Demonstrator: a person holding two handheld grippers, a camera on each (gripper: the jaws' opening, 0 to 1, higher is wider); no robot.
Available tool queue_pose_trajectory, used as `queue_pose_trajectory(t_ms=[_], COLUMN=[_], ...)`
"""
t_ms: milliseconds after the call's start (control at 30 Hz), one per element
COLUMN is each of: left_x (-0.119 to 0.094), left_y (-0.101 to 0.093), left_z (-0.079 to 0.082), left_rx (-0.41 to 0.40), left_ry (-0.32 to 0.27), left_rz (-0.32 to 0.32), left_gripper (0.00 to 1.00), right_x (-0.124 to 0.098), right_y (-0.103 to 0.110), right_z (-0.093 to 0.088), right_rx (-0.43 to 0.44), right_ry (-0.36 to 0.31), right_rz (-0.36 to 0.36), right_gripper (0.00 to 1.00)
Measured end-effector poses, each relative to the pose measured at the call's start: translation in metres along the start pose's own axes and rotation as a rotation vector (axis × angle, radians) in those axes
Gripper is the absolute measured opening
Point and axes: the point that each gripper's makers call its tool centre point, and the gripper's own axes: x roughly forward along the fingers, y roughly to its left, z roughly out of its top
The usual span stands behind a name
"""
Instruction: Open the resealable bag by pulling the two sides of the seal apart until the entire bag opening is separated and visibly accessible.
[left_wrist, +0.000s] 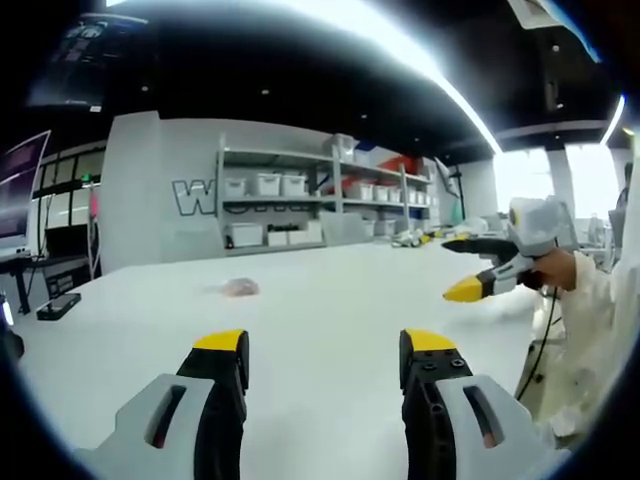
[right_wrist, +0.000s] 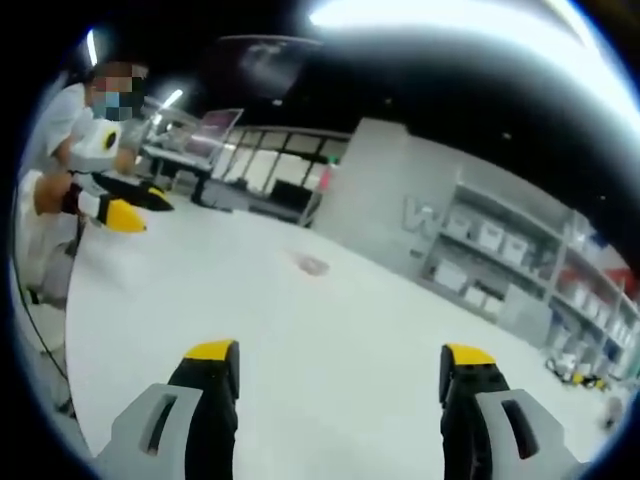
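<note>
White table (left_wrist: 330, 330) in a lab with shelving (left_wrist: 300, 200); small resealable bag (left_wrist: 240, 288) lies flat, well away. Left gripper (left_wrist: 325, 360) and right gripper (right_wrist: 340, 375) hover with jaws spread, empty, probably lining up an approach.

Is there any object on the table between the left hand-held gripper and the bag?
Nothing visible does. In the left gripper view, bare white table lies between the open left hand-held gripper and the small resealable bag farther off. The right hand-held gripper hangs off to the side.
</note>
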Motion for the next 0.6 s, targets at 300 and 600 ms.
queue_pose_trajectory(t_ms=[300,600], left_x=[0.001,-0.001], left_y=[-0.001,0.0], left_z=[-0.001,-0.002], left_rx=[-0.002,-0.003], left_ry=[0.005,0.009], left_rz=[-0.004,0.0], left_gripper=[0.58,0.58], right_x=[0.007,0.011], right_y=[0.0,-0.001], right_z=[0.005,0.006], right_rx=[-0.029,-0.059], right_ry=[-0.008,-0.007], right_rz=[0.006,-0.003], right_gripper=[0.83,0.81])
